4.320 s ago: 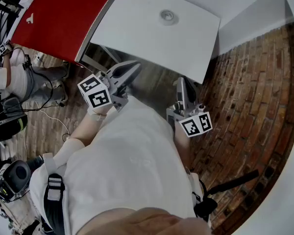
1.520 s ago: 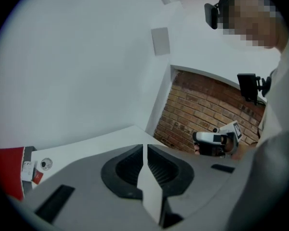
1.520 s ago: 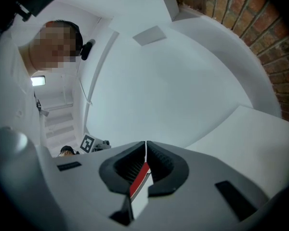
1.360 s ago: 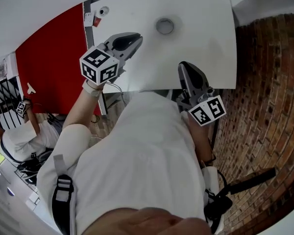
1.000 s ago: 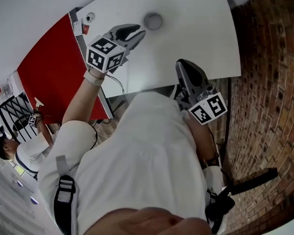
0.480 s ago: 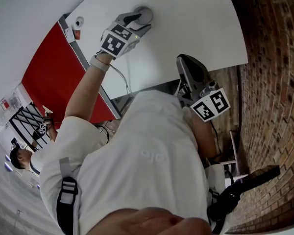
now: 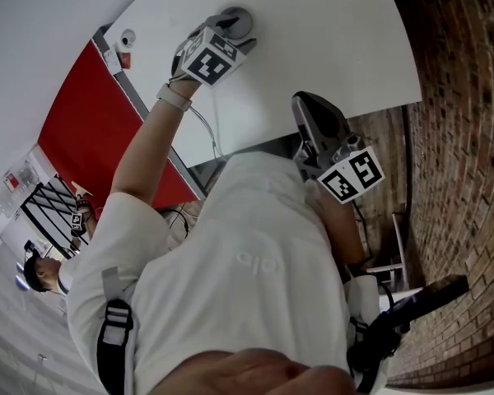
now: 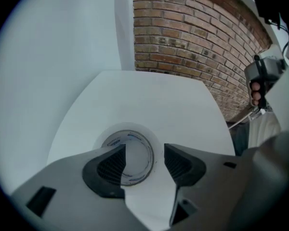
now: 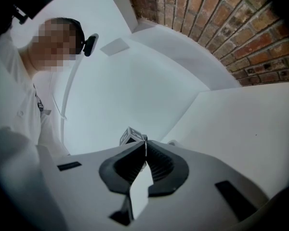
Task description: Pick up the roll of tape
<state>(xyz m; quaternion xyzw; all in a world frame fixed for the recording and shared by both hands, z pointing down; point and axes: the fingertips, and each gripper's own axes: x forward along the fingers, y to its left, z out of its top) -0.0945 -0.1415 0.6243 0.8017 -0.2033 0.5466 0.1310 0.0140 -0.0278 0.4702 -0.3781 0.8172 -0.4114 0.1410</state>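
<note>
Item: roll of tape [image 8: 135,134], lying flat on the white desk [image 7: 329,39], not yet lifted
Left hand-held gripper [image 8: 144,150]: I have it right over the roll, its jaws have just been opening and stand wide, one side of the ring between them, pads not pressing
Right hand-held gripper [image 9: 144,146]: jaws together, nothing in them, near the desk's front edge
Left to do, by my reckoning: lower, close on the ring, lift

White table [image 8: 149,95] with flat tape roll [image 8: 129,130]
</note>
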